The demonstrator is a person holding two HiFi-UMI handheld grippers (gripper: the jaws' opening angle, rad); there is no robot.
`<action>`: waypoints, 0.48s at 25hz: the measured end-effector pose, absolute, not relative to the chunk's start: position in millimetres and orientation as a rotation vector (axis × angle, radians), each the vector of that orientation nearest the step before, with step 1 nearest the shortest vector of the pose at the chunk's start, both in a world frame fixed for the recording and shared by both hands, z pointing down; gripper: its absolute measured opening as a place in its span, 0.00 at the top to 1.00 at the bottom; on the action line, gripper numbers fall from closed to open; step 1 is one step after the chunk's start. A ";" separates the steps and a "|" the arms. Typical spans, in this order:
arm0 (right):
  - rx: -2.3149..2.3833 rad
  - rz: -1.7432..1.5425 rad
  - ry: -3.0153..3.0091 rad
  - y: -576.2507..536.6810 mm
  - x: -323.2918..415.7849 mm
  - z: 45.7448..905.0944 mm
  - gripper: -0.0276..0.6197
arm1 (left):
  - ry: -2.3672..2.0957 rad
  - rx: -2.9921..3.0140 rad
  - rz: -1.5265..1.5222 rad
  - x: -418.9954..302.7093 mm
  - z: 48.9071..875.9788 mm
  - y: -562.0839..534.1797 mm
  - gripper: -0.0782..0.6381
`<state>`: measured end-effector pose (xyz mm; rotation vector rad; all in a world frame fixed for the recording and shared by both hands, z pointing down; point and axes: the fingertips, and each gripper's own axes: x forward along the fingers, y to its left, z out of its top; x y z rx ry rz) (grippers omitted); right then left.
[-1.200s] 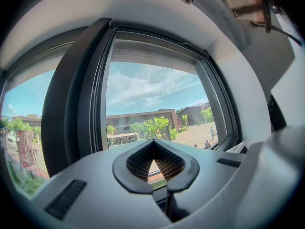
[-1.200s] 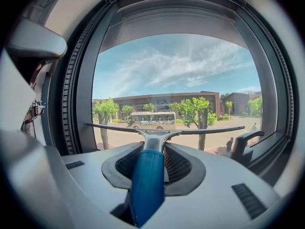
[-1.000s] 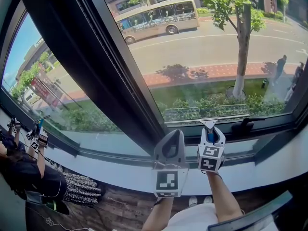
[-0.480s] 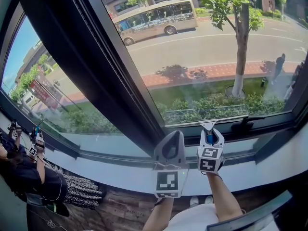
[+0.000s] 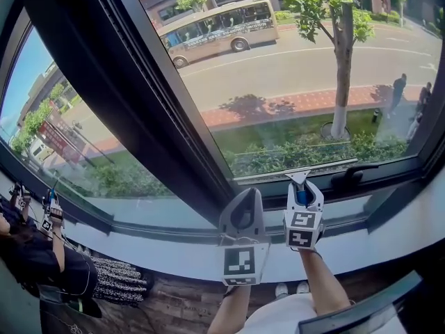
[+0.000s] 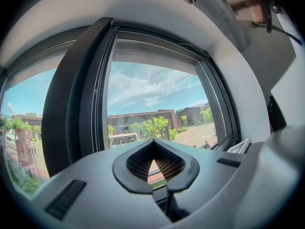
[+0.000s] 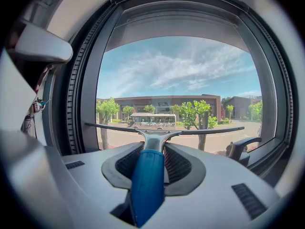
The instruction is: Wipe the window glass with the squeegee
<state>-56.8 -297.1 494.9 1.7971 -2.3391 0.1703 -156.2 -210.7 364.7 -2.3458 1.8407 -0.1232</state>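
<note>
Sunlit window glass (image 5: 292,68) rises above a white sill (image 5: 174,252). Right gripper (image 7: 155,146) fingers clench the squeegee (image 7: 147,180), its blade low on the pane. Left gripper (image 6: 153,144) fingers are pressed together, empty.

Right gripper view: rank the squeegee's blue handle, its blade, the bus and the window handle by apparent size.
Largest: blue handle, nearest the camera.
Next: squeegee blade, long but thin.
Last: bus and window handle look alike, so they are not ranked.
</note>
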 end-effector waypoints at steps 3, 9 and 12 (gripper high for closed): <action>1.832 0.104 -2.370 -298.3 -48.4 470.7 0.76 | 1.820 -2.366 -0.072 -146.9 361.0 -215.8 0.89; 1.898 -0.114 -2.498 -270.3 -45.9 385.2 0.76 | 1.772 -2.395 0.060 -145.5 340.6 -200.9 0.89; 1.954 -0.242 -2.528 -266.7 -33.0 349.5 0.76 | 1.712 -2.409 0.100 -136.2 340.2 -205.6 0.89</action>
